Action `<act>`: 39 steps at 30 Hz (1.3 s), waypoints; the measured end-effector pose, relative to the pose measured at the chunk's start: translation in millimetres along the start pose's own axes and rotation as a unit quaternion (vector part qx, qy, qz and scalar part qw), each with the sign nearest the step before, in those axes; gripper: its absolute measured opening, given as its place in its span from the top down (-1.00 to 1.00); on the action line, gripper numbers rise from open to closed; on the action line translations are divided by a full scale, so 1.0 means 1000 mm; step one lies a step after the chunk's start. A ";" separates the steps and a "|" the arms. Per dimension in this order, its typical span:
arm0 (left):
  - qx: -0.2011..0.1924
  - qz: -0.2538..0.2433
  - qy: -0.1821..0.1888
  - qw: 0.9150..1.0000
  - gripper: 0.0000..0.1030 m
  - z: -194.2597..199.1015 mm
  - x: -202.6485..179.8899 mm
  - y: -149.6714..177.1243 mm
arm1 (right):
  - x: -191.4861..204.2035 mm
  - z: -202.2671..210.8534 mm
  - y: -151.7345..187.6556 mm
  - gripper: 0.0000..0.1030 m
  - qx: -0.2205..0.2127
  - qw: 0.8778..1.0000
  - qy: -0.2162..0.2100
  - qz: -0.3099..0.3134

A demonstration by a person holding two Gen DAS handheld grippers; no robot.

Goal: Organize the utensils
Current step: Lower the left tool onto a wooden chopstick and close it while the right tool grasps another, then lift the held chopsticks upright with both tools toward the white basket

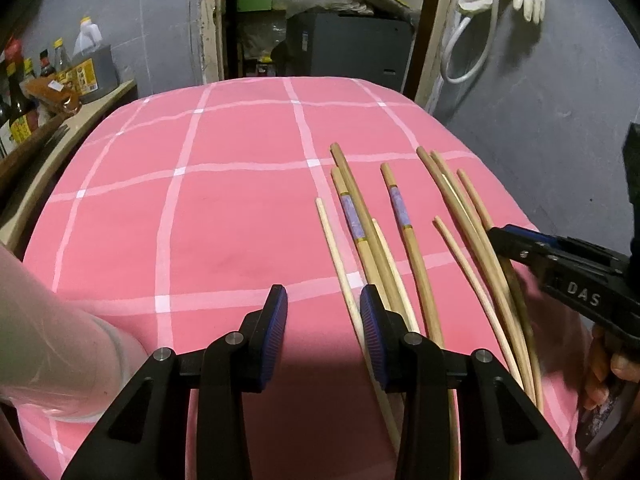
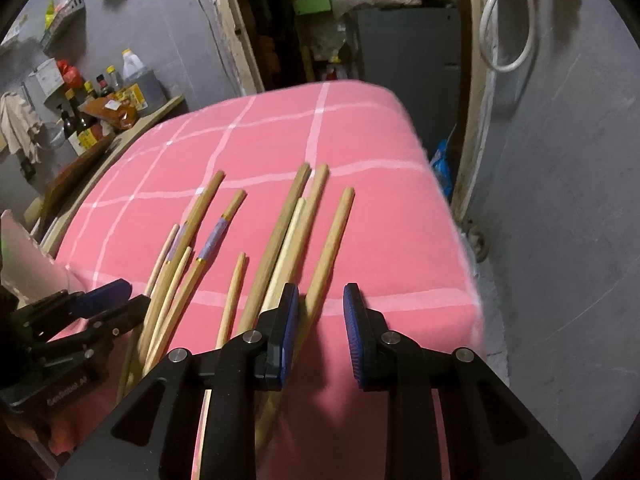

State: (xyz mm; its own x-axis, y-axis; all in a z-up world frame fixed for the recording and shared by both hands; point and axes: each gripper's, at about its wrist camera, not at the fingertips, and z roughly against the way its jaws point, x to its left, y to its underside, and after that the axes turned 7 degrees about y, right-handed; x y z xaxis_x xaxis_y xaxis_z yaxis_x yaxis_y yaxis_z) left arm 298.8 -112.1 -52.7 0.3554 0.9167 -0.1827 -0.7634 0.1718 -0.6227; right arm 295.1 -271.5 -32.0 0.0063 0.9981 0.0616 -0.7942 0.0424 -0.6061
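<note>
bench cloth (image 1: 224, 216): pink, white grid lines | chopsticks (image 1: 420, 264): tan and pale wood, two with purple bands edged gold | fingers (image 1: 276, 320): black, blue ribbed pads | wall (image 1: 560, 92): grey

Nine chopsticks (image 1: 416, 256) lie on the cloth. Two carry purple bands (image 1: 399, 208). Two grippers show.

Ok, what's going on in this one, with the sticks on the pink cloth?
A person with a gripper in each hand is sorting chopsticks spread on a pink checked cloth. Both grippers are open and hold nothing. The left gripper hovers at the left edge of the bunch; the right gripper is at its right edge, one chopstick running between its fingers. A clear glass container stands at the left.
</note>
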 end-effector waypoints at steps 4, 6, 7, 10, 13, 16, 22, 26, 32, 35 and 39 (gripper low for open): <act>0.006 0.000 -0.002 1.000 0.37 -0.004 -0.002 -0.003 | 0.004 -0.005 -0.003 0.58 0.008 1.000 0.009 0.003; 0.011 -0.001 0.002 1.000 0.37 -0.006 -0.005 -0.005 | 0.006 -0.006 -0.004 0.57 0.013 1.000 0.014 0.004; 0.014 -0.001 0.005 1.000 0.37 -0.007 -0.005 -0.007 | 0.007 -0.006 -0.005 0.56 0.016 1.000 0.015 0.006; 0.025 -0.005 0.017 1.000 0.67 -0.008 -0.007 -0.009 | 0.006 -0.007 -0.005 0.67 0.024 1.000 0.010 0.002; 0.040 0.000 0.034 0.999 0.87 -0.009 -0.007 -0.011 | 0.003 -0.006 -0.006 0.79 0.041 0.999 -0.008 -0.016; 0.046 0.014 0.041 0.998 0.95 -0.009 -0.006 -0.011 | -0.003 -0.004 -0.003 0.85 0.056 0.997 -0.035 -0.046; 0.052 0.039 0.056 0.996 0.96 0.002 0.001 -0.004 | -0.011 0.007 0.010 0.90 0.057 0.991 -0.075 -0.094; 0.039 0.047 0.062 0.996 0.96 0.014 0.002 0.005 | -0.015 0.022 0.021 0.90 0.038 0.988 -0.098 -0.112; -0.022 0.043 0.068 0.997 0.96 0.044 -0.002 0.023 | -0.005 0.060 0.038 0.90 -0.045 0.983 -0.133 -0.120; -0.063 0.043 0.074 0.994 0.96 0.065 -0.004 0.024 | 0.011 0.078 0.042 0.90 -0.092 0.979 -0.150 -0.106; -0.130 0.045 0.080 0.987 0.96 0.099 -0.002 0.026 | 0.038 0.099 0.041 0.90 -0.160 0.969 -0.169 -0.085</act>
State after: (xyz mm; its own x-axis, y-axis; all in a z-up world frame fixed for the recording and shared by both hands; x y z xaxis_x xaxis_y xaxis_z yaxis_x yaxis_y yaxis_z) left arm 225.2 -73.4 7.2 0.3884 0.8517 -0.3518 -0.6386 -0.0264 -0.7691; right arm 202.1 -236.5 24.2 -0.1219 0.9060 0.4053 -0.5699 0.2704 -0.7759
